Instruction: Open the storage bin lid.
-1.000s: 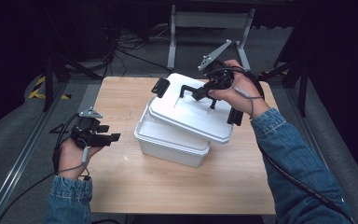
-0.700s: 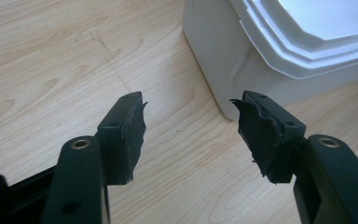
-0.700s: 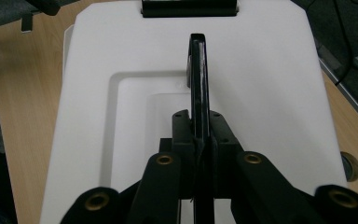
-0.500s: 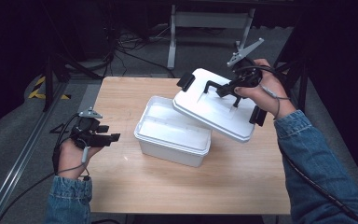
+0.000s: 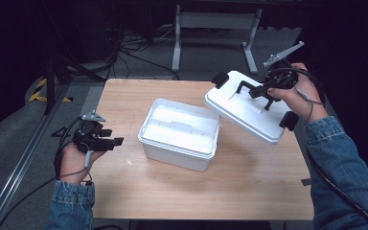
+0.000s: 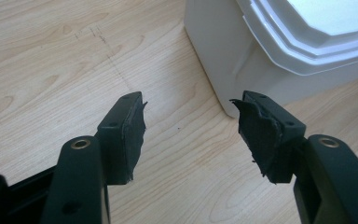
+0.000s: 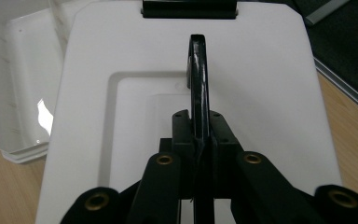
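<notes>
An open white box [image 5: 179, 134] stands in the middle of the wooden table [image 5: 220, 191], its inside bare. Its white lid [image 5: 247, 112] hangs tilted in the air to the right of the box, black clips at both ends. My right gripper [image 5: 263, 93] is shut on the lid's black handle [image 5: 249, 87]. In the right gripper view the handle [image 7: 198, 70] runs upright between the closed jaws of the gripper [image 7: 198, 135], above the lid [image 7: 121, 116], with the box [image 7: 18, 93] at the left. My left gripper [image 5: 117, 142] is open at the table's left edge; its fingertips [image 6: 191, 135] face the box's wall [image 6: 242, 56].
Behind the table stands a grey metal frame [image 5: 215, 21], with cables [image 5: 124, 43] on the floor beside it. Yellow-and-black tape [image 5: 43, 91] marks the floor at the left. Bare tabletop lies in front of the box.
My right gripper has carried the lid rightward off the box, uncovering its inside. The left hand has stayed in place.
</notes>
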Action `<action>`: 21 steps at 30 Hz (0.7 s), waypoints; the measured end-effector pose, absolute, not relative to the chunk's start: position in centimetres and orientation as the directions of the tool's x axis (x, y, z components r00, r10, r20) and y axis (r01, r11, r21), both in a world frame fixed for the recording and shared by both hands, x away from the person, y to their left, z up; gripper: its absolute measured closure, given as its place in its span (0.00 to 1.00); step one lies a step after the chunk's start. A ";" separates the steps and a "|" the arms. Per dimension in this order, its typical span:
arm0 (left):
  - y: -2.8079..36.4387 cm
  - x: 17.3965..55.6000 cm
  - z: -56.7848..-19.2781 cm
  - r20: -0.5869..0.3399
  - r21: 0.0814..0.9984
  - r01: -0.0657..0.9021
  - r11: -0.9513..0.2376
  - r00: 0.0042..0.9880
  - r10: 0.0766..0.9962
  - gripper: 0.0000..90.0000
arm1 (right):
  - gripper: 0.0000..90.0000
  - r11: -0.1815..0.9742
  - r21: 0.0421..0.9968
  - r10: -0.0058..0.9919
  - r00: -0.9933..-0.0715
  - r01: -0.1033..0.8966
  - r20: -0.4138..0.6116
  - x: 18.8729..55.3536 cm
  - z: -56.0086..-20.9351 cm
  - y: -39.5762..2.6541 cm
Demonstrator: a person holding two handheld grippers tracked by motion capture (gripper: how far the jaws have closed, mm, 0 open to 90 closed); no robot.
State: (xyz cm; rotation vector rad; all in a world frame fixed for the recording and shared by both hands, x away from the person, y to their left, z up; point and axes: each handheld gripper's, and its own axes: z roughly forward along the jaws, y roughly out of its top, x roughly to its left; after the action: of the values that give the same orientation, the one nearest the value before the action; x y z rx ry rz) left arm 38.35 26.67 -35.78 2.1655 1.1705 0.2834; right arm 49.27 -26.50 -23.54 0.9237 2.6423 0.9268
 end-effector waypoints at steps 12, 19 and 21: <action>26.5 38.5 -35.9 -0.108 0.634 0.666 -0.393 0.580 0.808 0.46 | 0.94 0.564 0.597 0.693 -0.720 0.571 0.033 49.9 -26.0 -30.8; 26.5 38.5 -36.0 -0.108 0.631 0.668 -0.394 0.579 0.808 0.46 | 0.94 0.550 0.570 0.725 -0.688 0.610 0.037 50.3 -27.7 -32.0; 26.5 38.5 -36.0 -0.107 0.632 0.668 -0.394 0.578 0.809 0.46 | 0.94 0.548 0.559 0.732 -0.680 0.623 0.041 50.4 -28.4 -32.3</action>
State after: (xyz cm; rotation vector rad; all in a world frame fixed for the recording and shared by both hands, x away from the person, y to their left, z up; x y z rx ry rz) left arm 38.46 26.47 -35.99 2.1719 1.1705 0.2864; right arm 50.44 -32.27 -28.44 1.1462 2.5857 0.8154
